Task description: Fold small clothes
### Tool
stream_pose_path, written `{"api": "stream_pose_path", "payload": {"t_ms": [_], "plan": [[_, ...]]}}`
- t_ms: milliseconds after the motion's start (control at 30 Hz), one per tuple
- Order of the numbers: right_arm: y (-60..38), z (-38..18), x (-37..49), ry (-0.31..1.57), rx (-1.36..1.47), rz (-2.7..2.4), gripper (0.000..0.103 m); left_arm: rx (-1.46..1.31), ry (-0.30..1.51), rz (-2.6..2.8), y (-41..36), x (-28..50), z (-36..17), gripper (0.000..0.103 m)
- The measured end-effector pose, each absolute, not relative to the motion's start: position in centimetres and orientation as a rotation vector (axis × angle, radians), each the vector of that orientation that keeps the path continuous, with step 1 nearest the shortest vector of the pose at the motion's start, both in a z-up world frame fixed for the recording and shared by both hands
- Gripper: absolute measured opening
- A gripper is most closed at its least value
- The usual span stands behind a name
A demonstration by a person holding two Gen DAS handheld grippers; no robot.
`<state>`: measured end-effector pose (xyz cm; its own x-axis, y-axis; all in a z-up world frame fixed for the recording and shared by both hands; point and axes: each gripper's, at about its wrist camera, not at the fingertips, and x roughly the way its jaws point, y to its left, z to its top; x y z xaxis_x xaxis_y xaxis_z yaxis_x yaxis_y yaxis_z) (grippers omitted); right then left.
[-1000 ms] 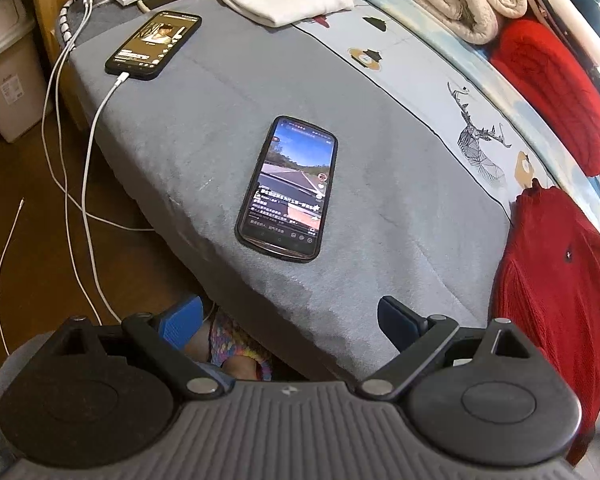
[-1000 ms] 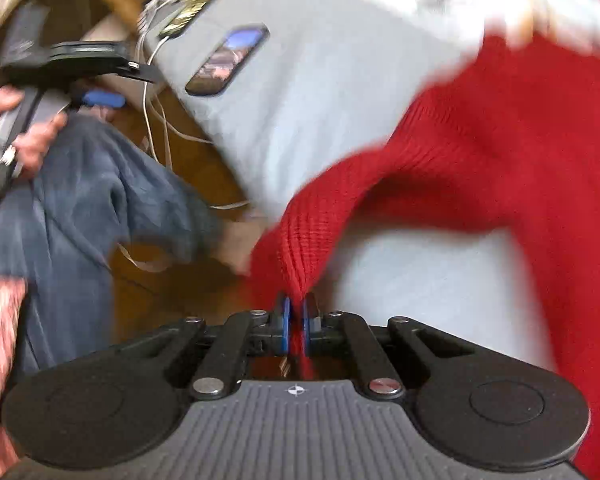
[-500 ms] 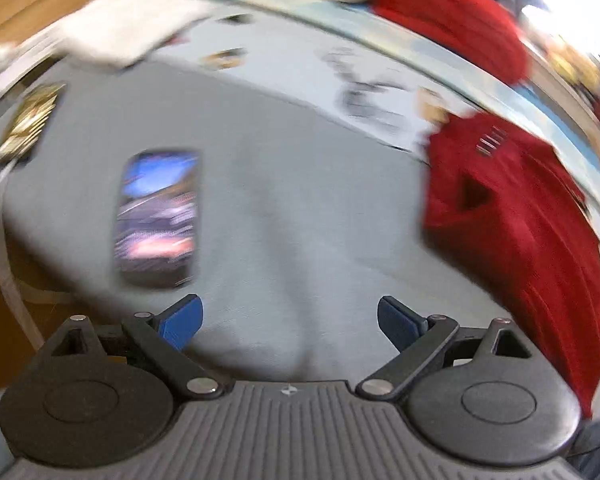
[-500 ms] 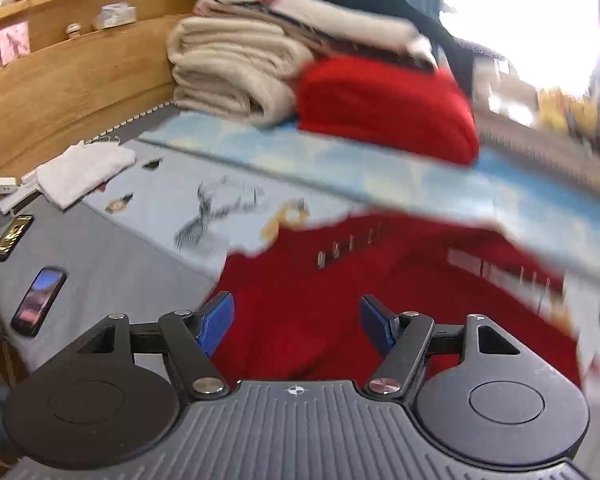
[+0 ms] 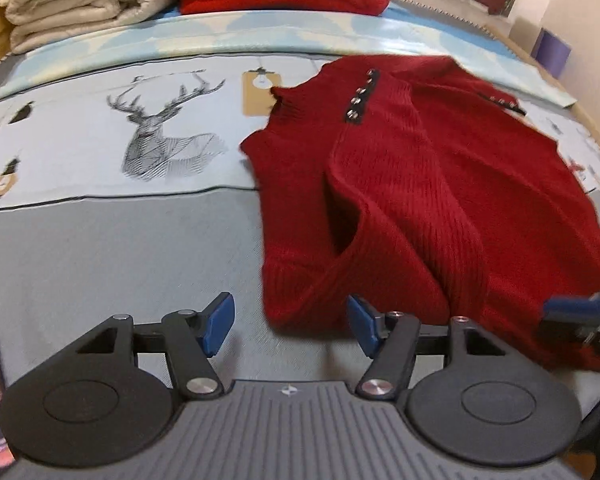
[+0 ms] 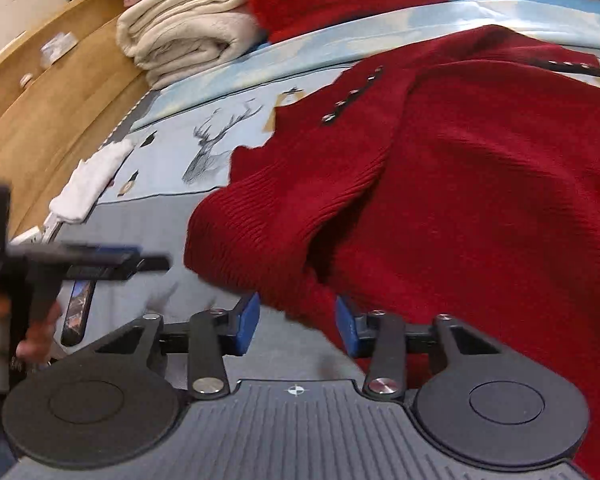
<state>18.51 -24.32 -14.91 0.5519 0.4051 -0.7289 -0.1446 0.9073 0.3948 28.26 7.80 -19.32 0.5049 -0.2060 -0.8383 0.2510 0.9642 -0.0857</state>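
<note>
L gripper (image 5: 286,322): jaws apart, just been closing in, nothing pinched; bare grey bed cover (image 5: 100,248) under the left pad, cuff end of the sweater's near sleeve ahead, between the pads, not touched as far as I can tell.

Red sweater (image 5: 440,184): lies spread on the bed, collar twd the far side, hem twd the near edge, long axis running away from both grippers. Near sleeve crosses the body diagonally.

R gripper (image 6: 296,322): jaws apart, also just been closing; sleeve edge sits in the gap, pads not pressing.

Judgement: R is nearer the cloth; L must shift right to reach the cuff.
</note>
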Motion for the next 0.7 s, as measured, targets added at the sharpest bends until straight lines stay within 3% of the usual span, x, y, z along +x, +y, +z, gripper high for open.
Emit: {"api": "stream_pose_path", "payload": {"t_ms": [33, 133, 167, 300, 333, 367, 400, 600, 700], "plan": [[-23.8, -15.2, 18.6, 0.924, 0.315, 0.341, 0.045, 0.029, 0.997, -0.290, 7.8, 28.8, -19.4, 0.070], [-22.3, -15.9, 19.6, 0.893, 0.358, 0.348, 0.045, -0.023, 0.985, -0.320, 7.8, 30.0, -20.2, 0.092], [-21.8, -16.3, 20.2, 0.888, 0.360, 0.333, 0.045, -0.031, 0.974, -0.329, 7.7, 30.5, -20.5, 0.095], [-20.9, -18.1, 23.0, 0.942, 0.356, 0.257, 0.047, -0.037, 0.969, -0.367, 6.6, 31.8, -21.2, 0.093], [-20.9, -18.6, 23.5, 0.962, 0.371, 0.251, 0.046, -0.060, 0.964, -0.390, 6.4, 31.9, -21.3, 0.069], [-21.1, -19.0, 23.8, 0.980, 0.393, 0.252, 0.024, -0.081, 0.981, -0.422, 6.2, 32.1, -21.4, 0.005], [-21.5, -19.2, 23.8, 0.985, 0.424, 0.260, 0.009, -0.104, 1.022, -0.446, 6.1, 32.6, -21.6, 0.008], [-25.5, -16.7, 21.2, 0.905, 0.553, 0.239, 0.005, -0.253, 0.949, -0.491, 9.8, 32.3, -19.8, 0.007], [-28.4, -18.4, 20.7, 0.950, 0.678, 0.187, 0.000, -0.172, 1.049, -0.403, 10.2, 32.9, -22.1, 0.007]]}}
